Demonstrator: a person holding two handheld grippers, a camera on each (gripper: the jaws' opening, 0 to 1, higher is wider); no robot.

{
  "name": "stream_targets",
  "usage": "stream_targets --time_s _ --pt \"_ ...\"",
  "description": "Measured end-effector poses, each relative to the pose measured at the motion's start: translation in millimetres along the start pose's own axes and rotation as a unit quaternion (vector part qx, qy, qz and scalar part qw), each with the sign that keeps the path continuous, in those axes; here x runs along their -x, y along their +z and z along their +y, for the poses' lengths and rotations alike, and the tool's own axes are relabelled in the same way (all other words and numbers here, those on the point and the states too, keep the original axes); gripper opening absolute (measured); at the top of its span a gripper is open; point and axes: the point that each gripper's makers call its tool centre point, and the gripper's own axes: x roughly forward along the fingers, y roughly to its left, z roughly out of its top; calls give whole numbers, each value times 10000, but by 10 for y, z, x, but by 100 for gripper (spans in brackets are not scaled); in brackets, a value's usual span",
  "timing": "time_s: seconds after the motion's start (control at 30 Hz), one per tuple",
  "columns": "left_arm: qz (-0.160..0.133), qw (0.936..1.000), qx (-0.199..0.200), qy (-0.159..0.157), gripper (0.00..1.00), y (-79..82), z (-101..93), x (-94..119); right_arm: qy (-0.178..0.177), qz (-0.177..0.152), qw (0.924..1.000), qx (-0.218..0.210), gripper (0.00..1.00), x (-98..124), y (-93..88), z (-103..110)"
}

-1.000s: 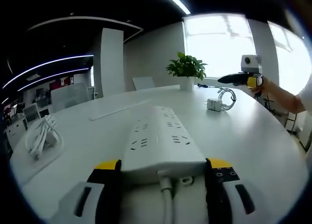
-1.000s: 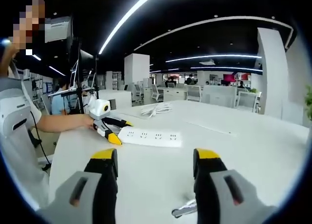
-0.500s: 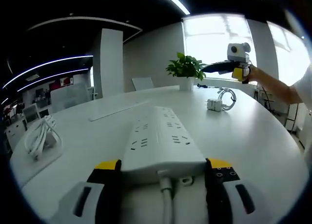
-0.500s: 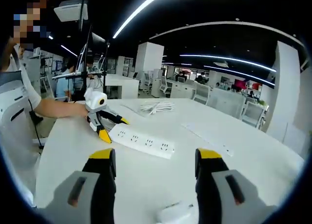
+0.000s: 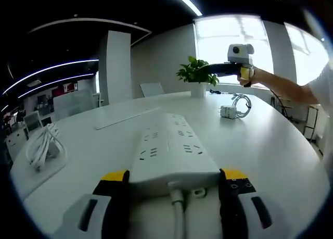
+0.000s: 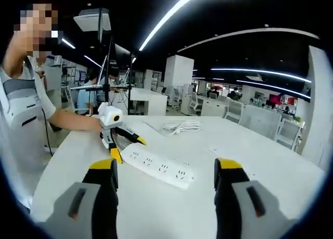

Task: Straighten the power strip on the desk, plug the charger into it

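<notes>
Left tongs [image 5: 174,183]: jaws spread to either side of the cord end of the power strip [image 5: 171,148]. Whether they press its sides or merely flank it, cannot tell. The strip lies flat on the table [image 5: 270,145], running away from the tongs. In the right gripper view it sits at mid table [image 6: 158,166], the left tongs [image 6: 127,145] at its left end.

Right tongs [image 6: 165,168]: released, nothing between the jaws, held in the air. In the left gripper view they hang [image 5: 205,68] at far right above the charger [image 5: 229,111], which rests with its looped cable [image 5: 243,101] well apart from the strip.

Handling, as judged: strip is rigid plastic, light, likely to slide on the smooth top; hold the narrow sides near the cord end. Charger small, hard; take the block, not the limp cable.

Surface: white, glossy, rounded table. A coiled white cable [image 5: 44,145] at near left, a potted plant [image 5: 197,73] at the far edge. Open office beyond, ceiling light strips, bright window.
</notes>
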Motion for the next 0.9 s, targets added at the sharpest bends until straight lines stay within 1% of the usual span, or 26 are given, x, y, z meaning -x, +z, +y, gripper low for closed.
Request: stream_targets --time_s 0.07,0.2,0.27,0.3,0.37,0.43,0.57,0.77,0.9 --pt "-3 10000 0 4 71 1 -3 0 19 -8 10000 30 75 -33 -8 -31" --pt "-13 10000 -1 1 71 2 -4 0 222 38 9997 97 74 -113 -39 -44" --pt "-17 10000 8 -8 71 2 -4 -1 615 169 9980 23 71 -158 -98 61" --pt "-19 10000 11 -10 71 2 -4 -2 752 195 9969 79 70 -190 -119 89" --pt "-24 10000 14 -11 71 2 -4 -3 902 251 9954 200 70 -267 -174 104" --pt "-30 10000 13 -7 71 2 -4 -3 1011 188 9946 133 71 -364 -189 95" --pt "-32 10000 23 -4 71 2 -5 -3 1110 220 9934 168 72 -495 -223 52" --pt "-33 10000 30 1 71 -1 -7 0 1273 329 9904 437 72 -657 -292 -26" --pt "-31 10000 34 0 71 -2 -10 1 1306 365 9899 412 72 -746 -370 -115"
